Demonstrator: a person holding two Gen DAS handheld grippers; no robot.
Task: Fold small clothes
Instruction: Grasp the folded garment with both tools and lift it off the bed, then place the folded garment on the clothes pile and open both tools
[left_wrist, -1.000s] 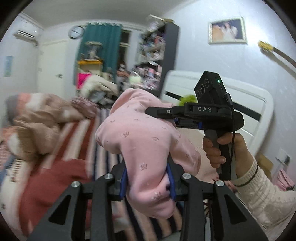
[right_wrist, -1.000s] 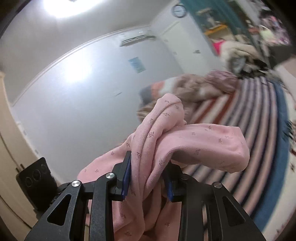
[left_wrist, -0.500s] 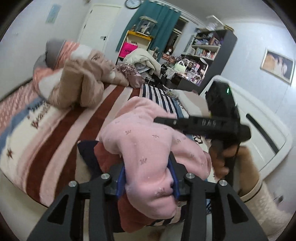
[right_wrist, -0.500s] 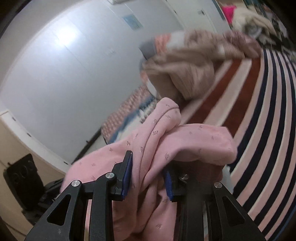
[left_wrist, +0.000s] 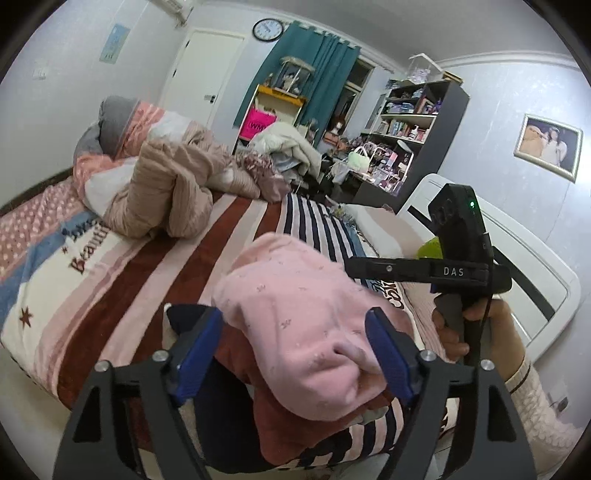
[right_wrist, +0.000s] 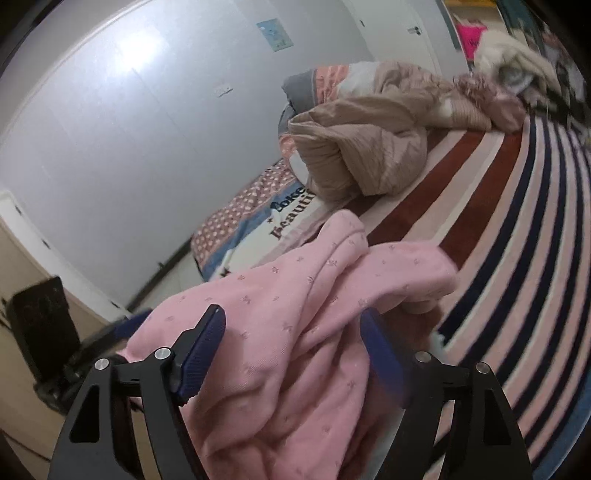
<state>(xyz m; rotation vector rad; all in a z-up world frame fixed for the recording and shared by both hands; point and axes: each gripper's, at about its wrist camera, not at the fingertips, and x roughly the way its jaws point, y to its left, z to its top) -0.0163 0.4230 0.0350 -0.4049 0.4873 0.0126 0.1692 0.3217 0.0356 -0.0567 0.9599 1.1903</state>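
Observation:
A folded pink garment (left_wrist: 295, 325) with a small print lies on top of a pile of dark red and navy clothes (left_wrist: 280, 417) at the near edge of the bed. My left gripper (left_wrist: 295, 347) is open, its blue pads spread either side of the garment. My right gripper (right_wrist: 291, 350) is open too, with the pink garment (right_wrist: 295, 332) bunched between its spread fingers. In the left wrist view the right gripper's body (left_wrist: 458, 266) is at the right, held by a hand.
The bed carries a striped blanket (left_wrist: 155, 266) and a heap of beige bedding (left_wrist: 166, 192) at the far side. A white headboard (left_wrist: 517, 258) is at the right. Shelves (left_wrist: 417, 125) and a cluttered desk stand at the back.
Both grippers were shut on the pink garment and have opened. The garment came down from the air onto the clothes pile on the bed.

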